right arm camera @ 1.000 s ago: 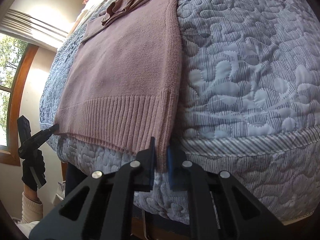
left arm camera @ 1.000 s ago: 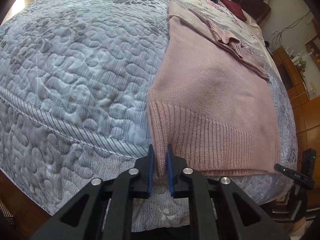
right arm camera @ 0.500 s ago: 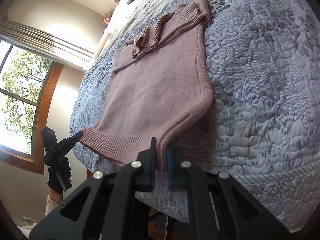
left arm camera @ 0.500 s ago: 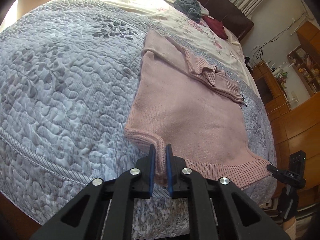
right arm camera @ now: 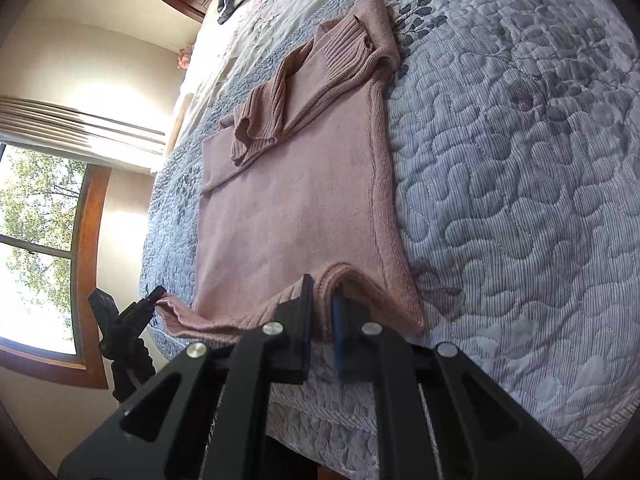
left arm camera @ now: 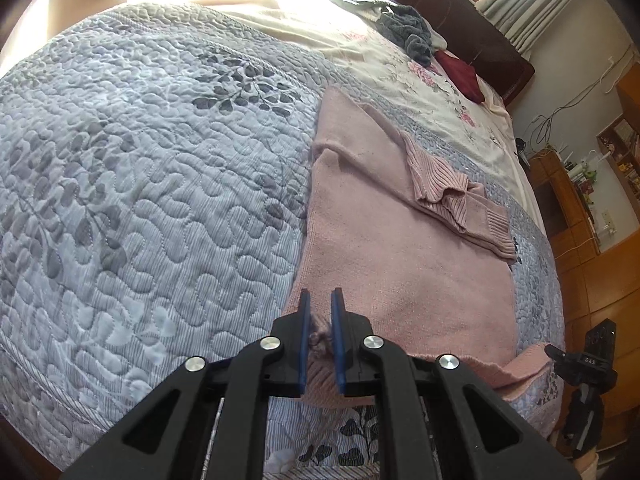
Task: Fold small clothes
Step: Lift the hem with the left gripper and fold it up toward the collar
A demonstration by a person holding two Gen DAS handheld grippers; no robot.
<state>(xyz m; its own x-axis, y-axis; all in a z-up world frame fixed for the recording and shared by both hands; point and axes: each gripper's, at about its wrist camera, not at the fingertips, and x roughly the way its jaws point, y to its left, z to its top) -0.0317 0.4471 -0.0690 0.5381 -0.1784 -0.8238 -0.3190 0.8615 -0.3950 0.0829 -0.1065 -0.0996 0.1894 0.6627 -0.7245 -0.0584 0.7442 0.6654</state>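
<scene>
Pink knit sweater (left arm camera: 400, 248) lies flat on the quilted grey-blue bedspread (left arm camera: 140, 184), its sleeves already crossed over the chest toward twelve o'clock and its ribbed hem nearest me at six. I have both bottom corners. My left gripper (left arm camera: 319, 334) is clamped narrow on the hem corner on its side, the knit bunched between the blue pads, and my right gripper (right arm camera: 322, 312) is closed the same way on the opposite corner, where the hem arches up over the jaws. In the left view the right gripper shows at four o'clock with its corner raised; in the right view the left one shows at eight o'clock, likewise holding cloth.

I judge this to be the bottom-to-top fold, just begun: the hem is lifted off the bedspread while the body and shoulders lie flat. The next move calls for carrying both corners together toward twelve o'clock, level with each other, so the hem lands squarely near the shoulders over the folded sleeves. The knit is soft and will sag between my two grips, so I should keep a little tension across it.

Beyond the sweater, at twelve to one o'clock, a cream floral sheet (left arm camera: 420, 80) carries a heap of grey clothes (left arm camera: 404, 28) and a dark red garment (left arm camera: 460, 74) before the wooden headboard (left arm camera: 500, 56).
</scene>
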